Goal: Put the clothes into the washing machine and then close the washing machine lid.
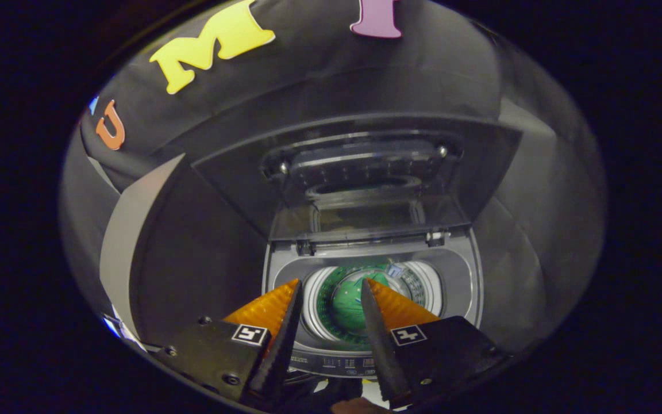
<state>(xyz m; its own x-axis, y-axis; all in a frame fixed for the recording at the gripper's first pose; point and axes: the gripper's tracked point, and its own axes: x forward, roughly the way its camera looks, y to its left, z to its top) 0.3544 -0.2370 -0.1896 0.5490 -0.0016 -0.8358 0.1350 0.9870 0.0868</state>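
Observation:
A grey top-loading washing machine [457,270] stands just ahead of my fingers with its lid [365,172] raised upright at the back. Inside the round drum lies a green garment [349,305], seen between my fingers and below them. My gripper [331,284] hovers above the drum opening, open, with nothing between its fingers. A strip of control buttons [337,363] runs along the machine's front edge, under the fingers.
Dark cloth walls close in behind and to both sides of the machine. A grey panel [130,230] leans at the left. A dark object lies at the very bottom, below the fingers.

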